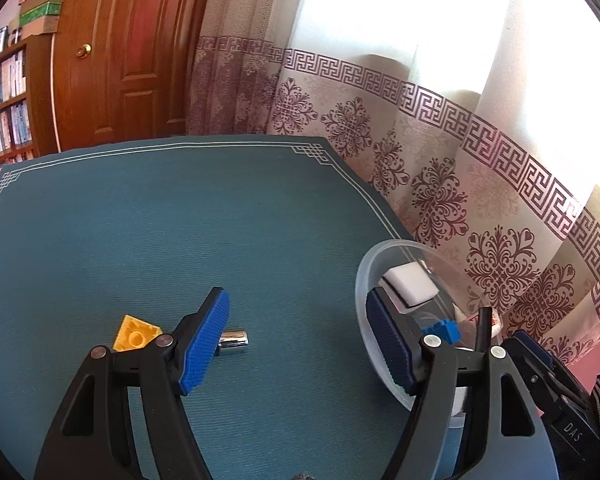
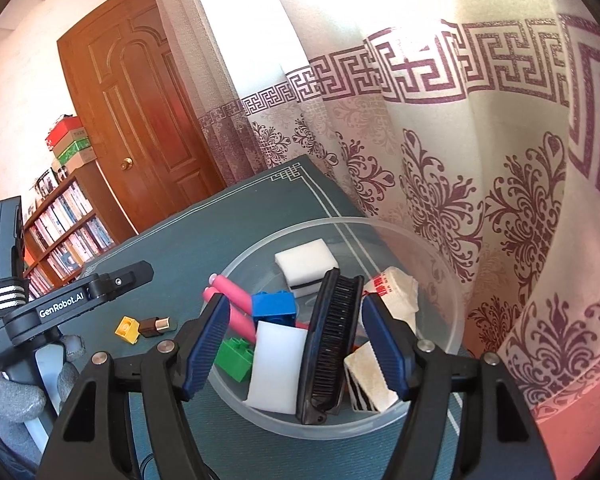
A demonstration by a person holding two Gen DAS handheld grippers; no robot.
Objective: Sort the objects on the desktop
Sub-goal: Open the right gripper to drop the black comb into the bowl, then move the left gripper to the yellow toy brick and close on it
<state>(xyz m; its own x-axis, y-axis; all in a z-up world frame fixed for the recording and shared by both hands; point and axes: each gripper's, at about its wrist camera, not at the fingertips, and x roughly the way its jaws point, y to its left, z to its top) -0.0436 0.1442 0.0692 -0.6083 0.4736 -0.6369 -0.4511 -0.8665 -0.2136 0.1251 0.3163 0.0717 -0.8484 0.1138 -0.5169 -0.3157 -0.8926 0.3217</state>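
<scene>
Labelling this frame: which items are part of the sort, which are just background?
Job: clear bowl holding comb, blue brick, green brick, white sponge; still on the mat: yellow brick, metal-capped piece.

Background: curtain, door, bookshelf.

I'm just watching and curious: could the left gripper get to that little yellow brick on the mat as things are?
Probably yes. The left gripper is open and holds nothing, and the yellow brick lies on the bare green mat just off its left finger. Only the small metal-tipped piece lies close beside it.
</scene>
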